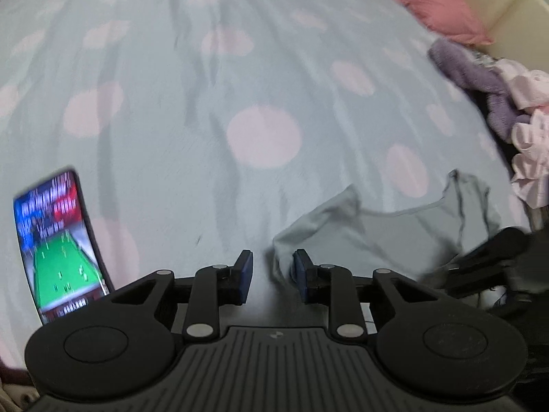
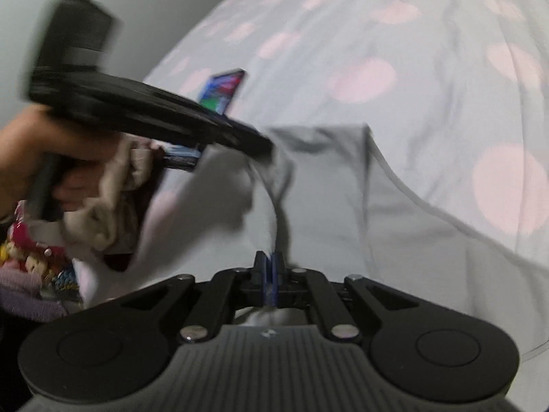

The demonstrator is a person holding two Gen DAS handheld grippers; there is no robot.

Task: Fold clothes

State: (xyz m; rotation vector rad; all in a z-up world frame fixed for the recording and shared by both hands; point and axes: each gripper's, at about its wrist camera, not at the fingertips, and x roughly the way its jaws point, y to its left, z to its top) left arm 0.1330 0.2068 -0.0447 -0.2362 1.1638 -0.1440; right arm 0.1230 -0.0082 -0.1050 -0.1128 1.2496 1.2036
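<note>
Just rumpled pale-grey garment (image 2: 343,213) on bedsheet (image 2: 429,51)

- My left wrist camera sits just behind my left gripper (image 1: 272,276), low over the dotted bedsheet (image 1: 206,103), facing along the bed toward the pink pillow (image 1: 435,3) at upper right of the frame.
- My right wrist camera sits behind my right gripper (image 2: 270,267), close above the grey garment (image 2: 343,206), facing across the bed.
- Both views share the garment, the sheet and the lit phone (image 1: 58,243), lower left in one, upper centre-left in the other (image 2: 223,91).
- Each view catches my other gripper: at the right edge (image 1: 487,261), and at left (image 2: 137,110).
</note>
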